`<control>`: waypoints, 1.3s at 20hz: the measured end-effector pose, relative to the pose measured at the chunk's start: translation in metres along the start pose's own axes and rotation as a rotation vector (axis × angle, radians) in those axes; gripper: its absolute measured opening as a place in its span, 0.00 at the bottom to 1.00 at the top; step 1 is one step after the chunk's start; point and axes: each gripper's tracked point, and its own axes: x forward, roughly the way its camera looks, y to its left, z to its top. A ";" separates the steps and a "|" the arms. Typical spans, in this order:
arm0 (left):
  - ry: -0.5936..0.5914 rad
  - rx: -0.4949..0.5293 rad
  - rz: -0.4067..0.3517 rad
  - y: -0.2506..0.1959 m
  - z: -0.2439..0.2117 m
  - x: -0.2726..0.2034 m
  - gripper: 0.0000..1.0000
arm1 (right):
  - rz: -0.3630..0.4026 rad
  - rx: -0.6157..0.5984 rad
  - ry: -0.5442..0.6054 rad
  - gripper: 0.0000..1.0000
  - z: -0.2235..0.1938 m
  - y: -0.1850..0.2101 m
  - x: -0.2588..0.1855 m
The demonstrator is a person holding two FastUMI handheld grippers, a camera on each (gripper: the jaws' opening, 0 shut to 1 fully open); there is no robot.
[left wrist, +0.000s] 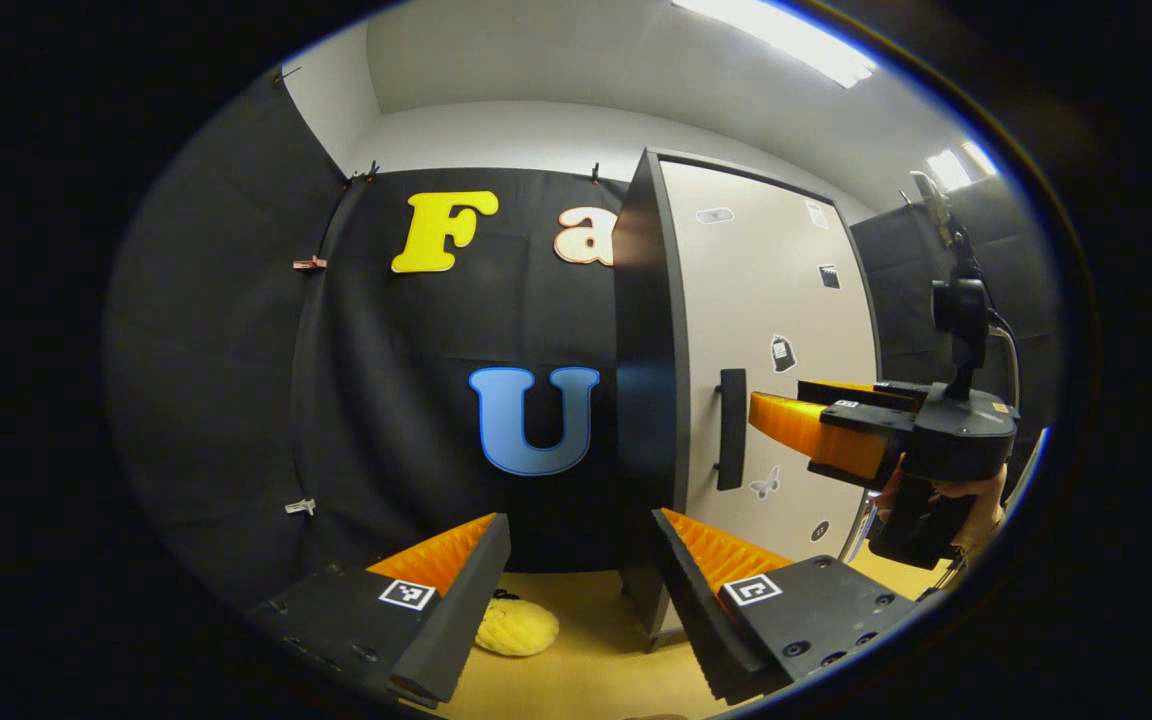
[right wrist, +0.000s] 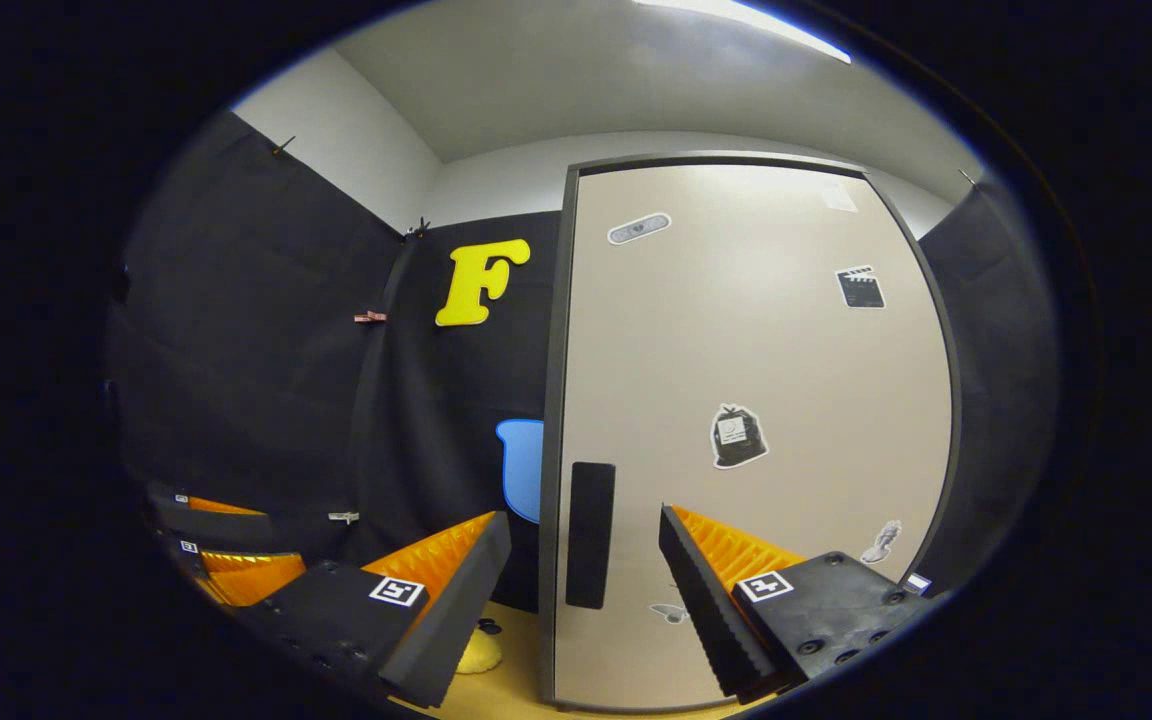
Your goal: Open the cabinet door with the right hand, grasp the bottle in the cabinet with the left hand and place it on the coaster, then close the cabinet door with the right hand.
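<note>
Cabinet door (right wrist: 746, 420) closed w/ dark handle (right wrist: 590, 534), tan tabletop (left wrist: 586, 670), yellow coaster (left wrist: 517, 627), both tools spread, empty.

I see a yellow, bumpy, bun-shaped thing (left wrist: 517, 627) lying on the light wooden tabletop (left wrist: 586, 670) near the black cloth wall (left wrist: 236, 380). Small clips (left wrist: 309, 263) pin that cloth. Strip lights (left wrist: 786, 40) glow on the ceiling overhead.
</note>
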 end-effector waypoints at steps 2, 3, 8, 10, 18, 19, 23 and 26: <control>0.011 0.007 0.013 0.014 -0.006 0.003 0.89 | -0.029 -0.016 0.010 0.97 -0.010 0.004 0.014; 0.014 0.008 0.015 0.020 -0.008 0.005 0.89 | -0.042 -0.011 0.013 0.94 -0.014 0.006 0.020; 0.040 -0.015 0.003 0.039 -0.024 0.017 0.89 | -0.133 -0.019 0.033 0.86 -0.030 -0.001 0.044; 0.051 -0.018 -0.002 0.045 -0.028 0.021 0.89 | -0.166 -0.022 0.050 0.81 -0.038 -0.008 0.051; 0.051 0.000 -0.018 0.050 -0.031 0.023 0.89 | -0.231 0.005 0.103 0.39 -0.060 -0.019 0.063; 0.053 -0.001 -0.019 0.050 -0.031 0.022 0.89 | -0.231 0.008 0.111 0.32 -0.061 -0.019 0.060; 0.062 -0.006 -0.017 0.048 -0.032 0.015 0.89 | -0.211 -0.022 0.136 0.16 -0.061 -0.017 0.059; 0.053 -0.005 -0.015 0.047 -0.027 0.013 0.89 | -0.174 -0.017 0.147 0.16 -0.059 -0.014 0.052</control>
